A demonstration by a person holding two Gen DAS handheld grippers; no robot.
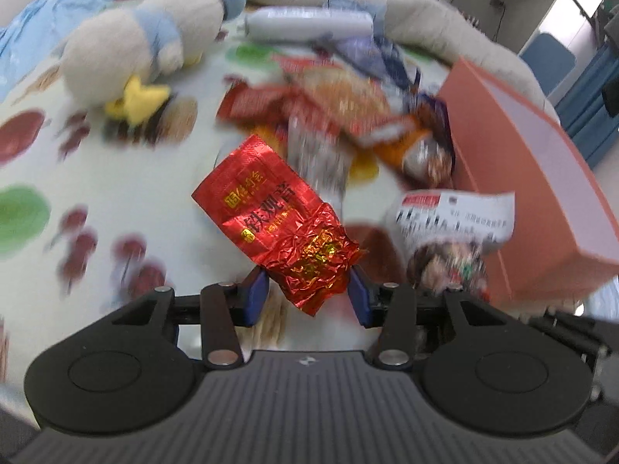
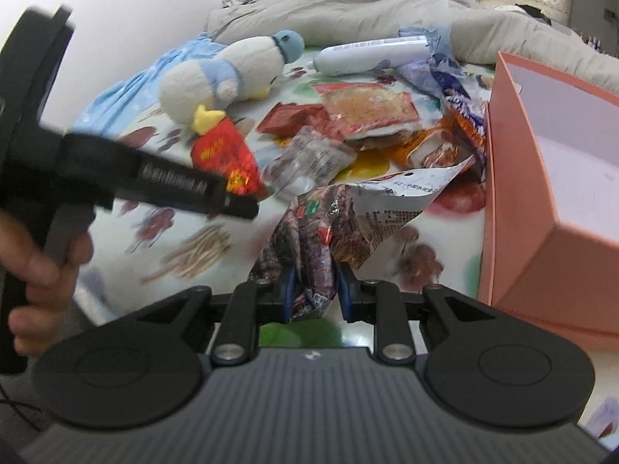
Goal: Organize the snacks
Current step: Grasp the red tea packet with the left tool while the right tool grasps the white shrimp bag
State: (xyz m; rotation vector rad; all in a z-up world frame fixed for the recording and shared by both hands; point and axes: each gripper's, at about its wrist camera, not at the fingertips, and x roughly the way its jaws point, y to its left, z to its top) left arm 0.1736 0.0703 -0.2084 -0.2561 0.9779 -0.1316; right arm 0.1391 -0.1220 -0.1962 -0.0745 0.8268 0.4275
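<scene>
The shiny red foil tea packet [image 1: 276, 218] is held up off the bed, with its crinkled bottom end squeezed between the blue fingers [image 1: 255, 297] of the left gripper [image 1: 307, 295]. It is gripped by one end so the rest hangs free and can drop easily. The fingers stand partly closed, pressing on the packet.

The right gripper [image 2: 315, 290] has its fingers close together, pinching the lower end of a brown and white crinkly snack bag [image 2: 340, 220]. That bag also sticks up off the bed, its white flap pointing at the box.

The open pink cardboard box [image 2: 541, 201] sits near the right edge of the bed. It looks empty inside, so I think both snacks are meant to go there.

The other snacks [image 2: 367, 116] lie in a loose heap in the middle of the bed, just beside the box's left wall. They are close, so each trip is short.

A white and blue stuffed duck toy [image 2: 232, 73] lies further back to the left, and a grey blanket [image 2: 367, 4] is bunched along the far edge. A hand [image 2: 35, 270] holds the left gripper's handle.
</scene>
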